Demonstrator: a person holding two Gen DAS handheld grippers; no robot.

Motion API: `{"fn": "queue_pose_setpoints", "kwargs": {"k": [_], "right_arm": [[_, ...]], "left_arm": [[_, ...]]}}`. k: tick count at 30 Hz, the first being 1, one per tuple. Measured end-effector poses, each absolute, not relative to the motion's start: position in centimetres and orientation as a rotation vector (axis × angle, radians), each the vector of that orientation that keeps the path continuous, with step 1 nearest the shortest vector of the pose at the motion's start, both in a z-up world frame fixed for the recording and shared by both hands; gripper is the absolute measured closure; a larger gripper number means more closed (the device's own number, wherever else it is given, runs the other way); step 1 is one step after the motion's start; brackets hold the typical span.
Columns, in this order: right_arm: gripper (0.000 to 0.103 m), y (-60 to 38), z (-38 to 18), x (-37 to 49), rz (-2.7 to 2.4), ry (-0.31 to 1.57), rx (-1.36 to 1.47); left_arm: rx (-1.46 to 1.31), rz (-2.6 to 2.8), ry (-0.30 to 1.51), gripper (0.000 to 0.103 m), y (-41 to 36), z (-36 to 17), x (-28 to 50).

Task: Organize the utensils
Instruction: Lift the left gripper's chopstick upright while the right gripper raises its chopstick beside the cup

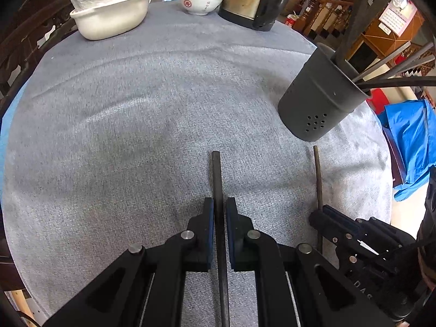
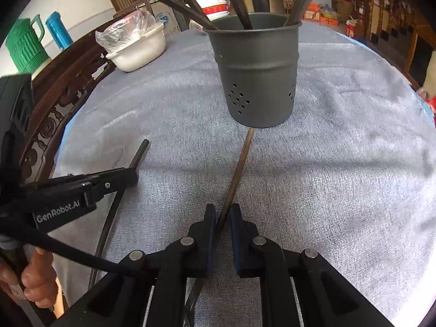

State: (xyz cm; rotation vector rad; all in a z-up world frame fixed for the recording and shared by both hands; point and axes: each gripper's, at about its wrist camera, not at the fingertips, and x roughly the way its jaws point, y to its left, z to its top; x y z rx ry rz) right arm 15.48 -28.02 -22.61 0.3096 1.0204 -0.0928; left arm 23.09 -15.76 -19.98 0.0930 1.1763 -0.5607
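A grey perforated utensil holder (image 1: 318, 100) (image 2: 256, 68) stands on the grey cloth with several long utensils leaning out of it. My left gripper (image 1: 220, 203) (image 2: 130, 175) is shut on a dark stick-like utensil (image 1: 216, 174) (image 2: 140, 154), which runs forward between the pads and ends short of the holder. My right gripper (image 2: 222, 208) (image 1: 320, 212) is shut on a thinner brown stick (image 2: 239, 169) (image 1: 317, 174); in the right wrist view its far tip reaches the foot of the holder. Both sticks lie low over the cloth, side by side. A hand (image 2: 35, 280) holds the left gripper's handle.
The grey cloth (image 1: 136, 109) covers a round table. At the far side stand a white basin (image 1: 109, 19) with a plastic bag, stacked bowls (image 1: 201, 0) and a dark kettle (image 1: 256, 0). A carved wooden chair back (image 2: 54, 114) borders the left edge. A blue bag (image 1: 408, 141) lies beyond the right edge.
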Motion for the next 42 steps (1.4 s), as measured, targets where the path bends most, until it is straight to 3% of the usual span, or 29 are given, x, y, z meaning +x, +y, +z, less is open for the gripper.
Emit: {"fn": "queue_pose_setpoints", "kwargs": {"k": [6, 14, 36, 42], "right_arm": [[0.089, -30.2, -22.4, 15.5, -0.055, 1.047, 0.481], [0.089, -31.0, -21.6, 16.8, -0.095, 1.041, 0.48], [0.086, -32.7, -22.6, 20.0, -0.2, 1.011, 0.522], [0.091, -31.9, -22.6, 20.1, -0.207, 0.995, 0.462]], "left_arm": [[0.101, -0.558, 1.174, 0.095, -16.2, -19.9, 22.6], [0.104, -0.56, 1.176, 0.095, -15.7, -20.2, 23.0], [0.11, -0.593, 1.174, 0.077, -16.5, -20.8, 22.7], [0.108, -0.603, 1.17, 0.074, -16.6, -20.9, 22.6]]}}
